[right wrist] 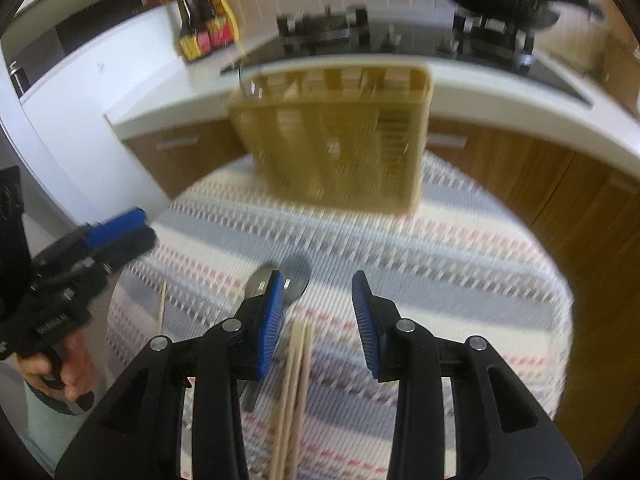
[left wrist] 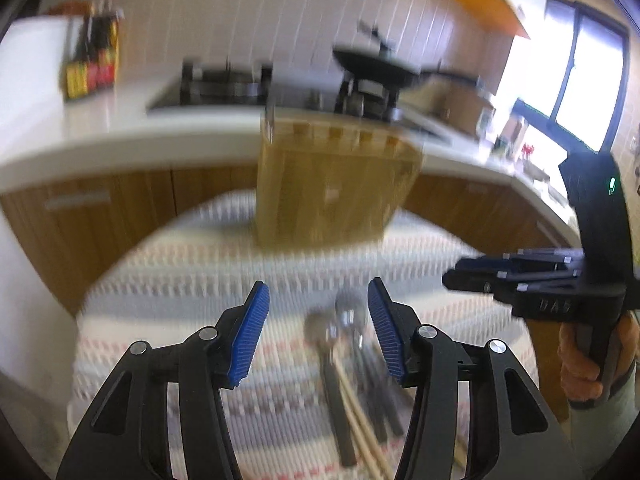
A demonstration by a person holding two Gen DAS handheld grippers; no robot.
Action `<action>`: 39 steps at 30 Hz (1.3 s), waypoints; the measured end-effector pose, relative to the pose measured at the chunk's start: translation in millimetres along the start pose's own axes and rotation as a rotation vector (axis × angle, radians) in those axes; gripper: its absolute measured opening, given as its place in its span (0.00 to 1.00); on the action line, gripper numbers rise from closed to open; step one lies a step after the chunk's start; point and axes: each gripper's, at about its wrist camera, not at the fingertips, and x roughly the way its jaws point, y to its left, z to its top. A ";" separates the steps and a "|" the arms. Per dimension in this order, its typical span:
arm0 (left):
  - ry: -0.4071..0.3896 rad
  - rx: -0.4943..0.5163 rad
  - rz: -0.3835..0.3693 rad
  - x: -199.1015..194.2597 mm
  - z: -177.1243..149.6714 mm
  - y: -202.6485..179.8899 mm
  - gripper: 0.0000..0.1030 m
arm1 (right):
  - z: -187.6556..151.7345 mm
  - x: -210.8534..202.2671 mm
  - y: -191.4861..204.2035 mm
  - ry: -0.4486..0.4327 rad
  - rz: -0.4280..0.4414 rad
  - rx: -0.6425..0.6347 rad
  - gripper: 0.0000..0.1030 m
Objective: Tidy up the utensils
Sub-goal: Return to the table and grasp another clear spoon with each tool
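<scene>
Two grippers over one round counter (left wrist: 168, 280) covered in a woven cloth striped grey, cream and pink. Left gripper (left wrist: 318, 320): blue-padded jaws apart, nothing between them. Right gripper (right wrist: 318, 312): jaws apart, gripping nothing; a hand (left wrist: 580, 364) holds its grip at the right edge of the left view.

Utensils, on the cloth at the near edge: metal spoons (left wrist: 340, 320), dark-handled; wooden chopsticks (right wrist: 296, 380) lying beside them, running toward the camera. One further stick (right wrist: 162, 304) lies apart, toward the left edge.

Wooden utensil holder (right wrist: 336, 140): slotted, standing at the far edge of the cloth; contents too blurred to tell.

Room: kitchen worktop (left wrist: 120, 136), white, on wood-fronted cabinets; gas hob (left wrist: 224, 84); black pan (left wrist: 376, 66) on a burner; sauce bottles (right wrist: 206, 26) at the worktop's left end; tiled wall; bright window (left wrist: 588, 80) at right.
</scene>
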 end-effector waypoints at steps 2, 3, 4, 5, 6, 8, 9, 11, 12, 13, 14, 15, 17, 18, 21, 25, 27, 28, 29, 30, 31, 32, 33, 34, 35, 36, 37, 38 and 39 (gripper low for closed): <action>0.078 -0.006 -0.009 12.5 -9.1 3.3 0.45 | -4.8 10.8 1.1 0.039 0.012 0.013 0.32; 0.115 -0.012 -0.022 18.6 -13.2 5.9 0.43 | -6.9 14.2 1.1 0.052 0.020 0.017 0.32; 0.166 -0.022 -0.041 26.6 -18.6 8.8 0.42 | -9.2 19.6 1.9 0.072 0.031 0.024 0.32; 0.202 -0.030 -0.054 33.1 -22.6 10.7 0.41 | -10.6 24.7 3.4 0.089 0.036 0.025 0.32; 0.234 -0.033 -0.067 39.1 -24.6 11.9 0.41 | -11.0 29.7 5.5 0.104 0.041 0.023 0.32; 0.288 -0.032 -0.077 53.0 -29.8 12.1 0.41 | -11.1 38.0 8.1 0.124 0.053 0.024 0.31; 0.305 -0.028 -0.075 58.4 -31.6 11.0 0.41 | -10.0 43.0 8.8 0.135 0.061 0.028 0.31; 0.352 -0.025 -0.067 73.2 -31.9 8.0 0.38 | -5.2 53.2 10.6 0.164 0.088 0.037 0.31; 0.370 -0.026 -0.065 79.0 -31.6 6.9 0.37 | -3.6 57.8 10.7 0.178 0.098 0.043 0.31; 0.387 -0.028 -0.064 86.7 -29.9 6.0 0.36 | -1.1 64.8 9.9 0.201 0.105 0.054 0.31; 0.393 -0.029 -0.064 91.3 -28.9 5.0 0.35 | 0.4 69.5 10.2 0.215 0.109 0.060 0.31; 0.397 -0.029 -0.061 95.4 -27.9 4.5 0.35 | 1.7 73.6 11.4 0.225 0.111 0.060 0.31; 0.403 -0.021 -0.052 100.8 -23.9 0.6 0.35 | 3.3 79.2 12.5 0.238 0.110 0.058 0.31; 0.407 -0.022 -0.050 103.4 -21.9 -1.0 0.32 | 4.2 80.7 13.1 0.244 0.108 0.057 0.31; 0.423 -0.008 -0.028 111.3 -17.9 -5.3 0.29 | 6.2 88.3 15.9 0.259 0.109 0.054 0.31; 0.426 0.027 0.007 121.4 -13.0 -15.4 0.25 | 8.4 99.8 18.7 0.282 0.097 0.055 0.31; 0.423 0.053 0.038 126.9 -11.6 -22.2 0.14 | 8.8 104.2 21.0 0.289 0.096 0.049 0.30; 0.422 0.054 0.035 128.3 -11.4 -23.7 0.10 | 9.3 106.6 22.2 0.293 0.098 0.047 0.29; 0.420 0.048 0.030 128.5 -12.5 -25.0 0.10 | 9.4 107.3 23.3 0.296 0.098 0.047 0.28; 0.416 0.043 0.029 128.9 -12.9 -24.4 0.10 | 9.6 108.9 24.8 0.298 0.093 0.043 0.27; 0.404 0.043 0.031 126.5 -12.6 -27.5 0.10 | 9.4 110.0 25.7 0.301 0.089 0.038 0.26; 0.391 0.041 0.032 124.9 -13.9 -26.4 0.10 | 9.1 110.8 26.2 0.305 0.085 0.035 0.25; 0.383 0.034 0.029 121.5 -16.5 -22.0 0.10 | 8.8 111.9 27.0 0.310 0.077 0.031 0.24; 0.369 0.014 0.024 115.2 -19.1 -17.2 0.10 | 8.6 114.9 29.9 0.313 0.070 0.027 0.24; 0.356 0.001 0.021 112.7 -18.3 -14.7 0.10 | 8.2 116.2 31.1 0.317 0.063 0.023 0.24; 0.339 -0.011 0.020 108.9 -16.7 -11.9 0.10 | 8.6 117.1 34.1 0.316 0.050 0.011 0.24; 0.333 -0.017 0.022 105.6 -15.4 -7.0 0.10 | 8.5 117.2 35.6 0.316 0.041 0.003 0.24; 0.327 -0.023 0.024 103.1 -14.4 -4.3 0.10 | 8.7 117.5 37.8 0.318 0.029 -0.003 0.23; 0.321 -0.029 0.027 100.9 -13.1 -1.6 0.10 | 8.5 118.7 39.8 0.322 0.028 -0.006 0.15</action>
